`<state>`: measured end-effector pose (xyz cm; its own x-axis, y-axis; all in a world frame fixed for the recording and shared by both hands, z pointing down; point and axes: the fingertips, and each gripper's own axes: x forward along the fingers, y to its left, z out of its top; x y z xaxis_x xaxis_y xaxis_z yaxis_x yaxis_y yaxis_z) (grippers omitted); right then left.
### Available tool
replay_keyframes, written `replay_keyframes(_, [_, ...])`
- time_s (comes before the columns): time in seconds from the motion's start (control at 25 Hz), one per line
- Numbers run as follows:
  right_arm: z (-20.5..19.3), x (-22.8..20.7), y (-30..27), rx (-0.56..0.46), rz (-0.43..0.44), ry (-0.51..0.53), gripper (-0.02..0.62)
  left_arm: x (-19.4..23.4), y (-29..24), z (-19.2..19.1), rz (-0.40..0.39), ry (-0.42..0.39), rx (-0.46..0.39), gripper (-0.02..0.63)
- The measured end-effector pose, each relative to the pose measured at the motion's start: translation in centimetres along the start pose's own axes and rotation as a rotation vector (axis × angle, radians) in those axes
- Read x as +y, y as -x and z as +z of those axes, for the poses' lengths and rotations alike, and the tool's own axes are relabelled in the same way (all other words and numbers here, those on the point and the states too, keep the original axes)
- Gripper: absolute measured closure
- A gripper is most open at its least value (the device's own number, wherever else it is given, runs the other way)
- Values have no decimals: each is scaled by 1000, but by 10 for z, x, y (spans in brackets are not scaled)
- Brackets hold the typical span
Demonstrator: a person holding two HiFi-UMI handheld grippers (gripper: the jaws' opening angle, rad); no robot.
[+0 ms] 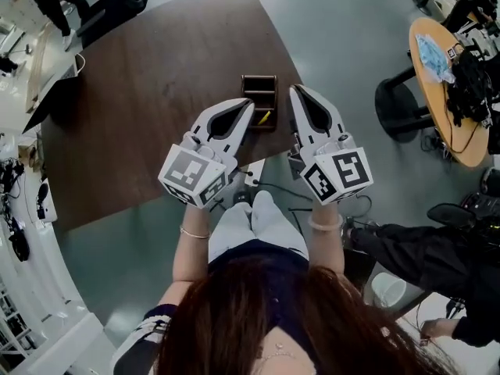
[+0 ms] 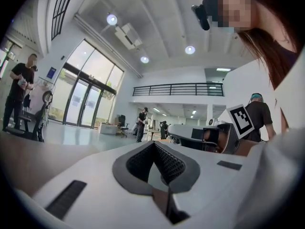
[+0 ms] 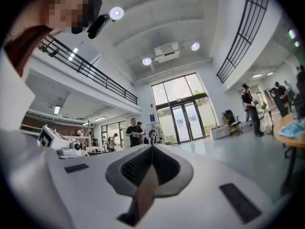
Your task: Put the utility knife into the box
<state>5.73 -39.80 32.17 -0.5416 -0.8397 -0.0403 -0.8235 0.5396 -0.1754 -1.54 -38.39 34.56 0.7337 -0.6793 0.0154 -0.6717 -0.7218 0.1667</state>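
Note:
A small dark wooden box [image 1: 258, 86] with compartments stands near the front edge of the brown table [image 1: 156, 108]. A yellow utility knife [image 1: 265, 117] lies in the box's near compartment, partly hidden by the left gripper. My left gripper [image 1: 249, 103] hovers over the box's left side, jaws shut and empty. My right gripper [image 1: 294, 91] is just right of the box, also shut and empty. Both gripper views look level across the hall, with the left gripper [image 2: 153, 143] and right gripper [image 3: 152, 146] closed tip to tip; neither shows the box or the knife.
A round wooden table [image 1: 432, 84] with a blue cloth and black gear stands at the far right, a black stool [image 1: 398, 108] beside it. A person in black [image 1: 437, 248] sits at the lower right. Cables [image 1: 273, 190] lie on the floor by my knees. Several people stand in the hall.

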Motion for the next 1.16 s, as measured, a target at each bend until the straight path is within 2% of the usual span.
replay_keyframes(0.16, [25, 13, 9, -18, 18, 50, 580, -12, 3, 22, -5, -34, -24, 612])
replay_keyframes(0.36, [38, 23, 18, -30, 27, 80, 580, -21, 9, 38, -10, -61, -45, 612])
replay_keyframes(1.16, [32, 27, 22, -5, 34, 105, 580, -23, 15, 35, -3, -61, -35, 612])
